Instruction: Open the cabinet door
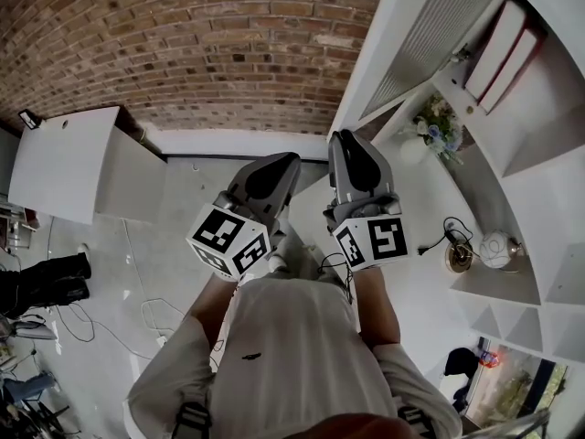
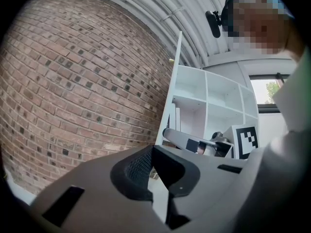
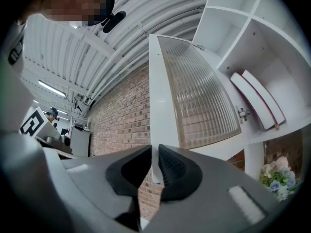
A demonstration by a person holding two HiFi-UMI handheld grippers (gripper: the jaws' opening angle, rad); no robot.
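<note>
The cabinet door [image 3: 199,96] is a white frame around ribbed glass, swung out from the white shelf unit [image 3: 272,47]. In the right gripper view my right gripper [image 3: 155,166] is shut on the door's free vertical edge [image 3: 155,130], one black pad on each side of it. From the head view the door [image 1: 430,35] slants up at the right, with the right gripper [image 1: 352,149] at its lower corner. My left gripper [image 1: 271,176] hangs just left of it, apart from the door. In its own view the left gripper [image 2: 158,166] stands open and holds nothing.
A brick wall [image 1: 183,44] runs behind the door. The shelves hold two books [image 1: 503,48], a flower bunch [image 1: 439,126] and a round ornament [image 1: 498,248]. A white box-like cabinet [image 1: 73,158] stands at the left, with cables [image 1: 110,323] on the floor.
</note>
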